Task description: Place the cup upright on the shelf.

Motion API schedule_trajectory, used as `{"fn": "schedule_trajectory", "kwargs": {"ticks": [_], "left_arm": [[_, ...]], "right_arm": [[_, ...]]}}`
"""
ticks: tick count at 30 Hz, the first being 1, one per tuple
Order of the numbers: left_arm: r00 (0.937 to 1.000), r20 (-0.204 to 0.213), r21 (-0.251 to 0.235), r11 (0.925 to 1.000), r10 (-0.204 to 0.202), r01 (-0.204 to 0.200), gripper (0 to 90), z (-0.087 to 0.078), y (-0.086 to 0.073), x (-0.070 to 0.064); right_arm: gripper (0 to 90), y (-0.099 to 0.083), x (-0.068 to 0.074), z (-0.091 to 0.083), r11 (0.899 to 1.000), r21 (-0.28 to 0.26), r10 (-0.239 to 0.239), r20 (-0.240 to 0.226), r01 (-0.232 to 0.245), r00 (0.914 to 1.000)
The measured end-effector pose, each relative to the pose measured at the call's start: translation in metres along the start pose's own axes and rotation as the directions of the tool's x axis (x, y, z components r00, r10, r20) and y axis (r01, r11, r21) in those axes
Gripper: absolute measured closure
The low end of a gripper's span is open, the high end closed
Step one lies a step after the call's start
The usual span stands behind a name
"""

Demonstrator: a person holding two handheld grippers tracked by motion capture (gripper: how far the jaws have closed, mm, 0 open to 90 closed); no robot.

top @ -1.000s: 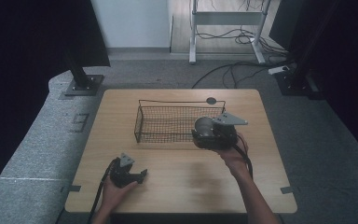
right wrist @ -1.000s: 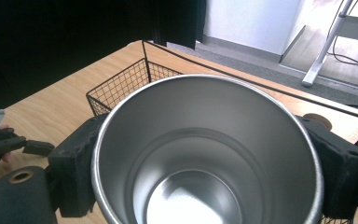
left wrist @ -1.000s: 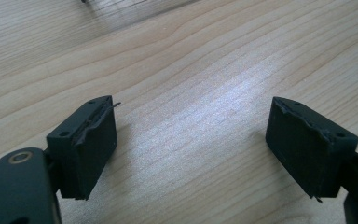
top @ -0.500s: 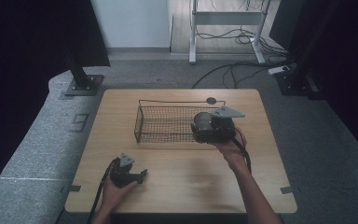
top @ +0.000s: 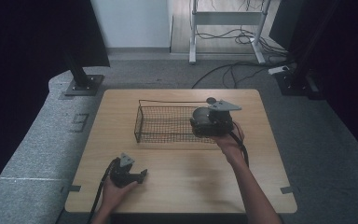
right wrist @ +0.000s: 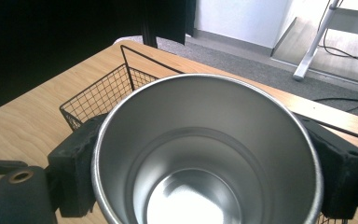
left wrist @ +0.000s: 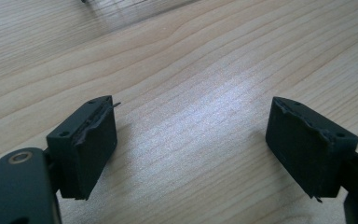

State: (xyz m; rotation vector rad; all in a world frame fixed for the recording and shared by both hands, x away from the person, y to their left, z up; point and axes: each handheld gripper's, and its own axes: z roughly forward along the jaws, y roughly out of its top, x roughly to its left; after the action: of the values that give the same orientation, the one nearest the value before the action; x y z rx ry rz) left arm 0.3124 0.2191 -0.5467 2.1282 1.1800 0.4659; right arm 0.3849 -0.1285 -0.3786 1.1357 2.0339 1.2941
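Over the wire basket [top: 168,122], my right gripper [right wrist: 205,154] clamps a steel cup [right wrist: 205,154].
Its smooth wall could slip or catch the basket rim; my left gripper [left wrist: 191,149] rests spread on the table [left wrist: 191,70].

wooden table [top: 177,186], grey floor [top: 37,140], cables [top: 223,70]

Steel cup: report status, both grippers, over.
Right gripper shut on steel cup, held over wire basket at its right end. Left gripper open, empty, low over table. Nothing in the way.
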Motion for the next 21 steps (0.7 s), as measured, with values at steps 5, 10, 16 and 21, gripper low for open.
{"fn": "schedule_trajectory", "kwargs": {"ticks": [5, 10, 16, 21], "left_arm": [[1.0, 0.0, -0.001, 1.0, 0.0, 0.0, 16.5, 0.0, 0.0, 0.0], [1.0, 0.0, 0.0, 1.0, 0.0, 0.0, 16.5, 0.0, 0.0, 0.0], [1.0, 0.0, 0.001, 1.0, 0.001, -0.001, 16.5, 0.0, 0.0, 0.0], [1.0, 0.001, 0.001, 1.0, 0.001, -0.001, 16.5, 0.0, 0.0, 0.0]], "right_arm": [[13.2, 0.003, -0.002, 0.003, 1.0, 0.004, -0.006, 0.0, 0.006, 1.0], [13.2, 0.008, -0.004, 0.005, 1.0, 0.001, -0.017, -0.005, 0.017, 0.9998], [13.2, 0.013, -0.005, 0.01, 1.0, 0.005, -0.018, -0.009, 0.018, 0.9998], [13.2, 0.013, -0.006, 0.016, 1.0, 0.012, -0.015, -0.009, 0.015, 0.9998]]}}
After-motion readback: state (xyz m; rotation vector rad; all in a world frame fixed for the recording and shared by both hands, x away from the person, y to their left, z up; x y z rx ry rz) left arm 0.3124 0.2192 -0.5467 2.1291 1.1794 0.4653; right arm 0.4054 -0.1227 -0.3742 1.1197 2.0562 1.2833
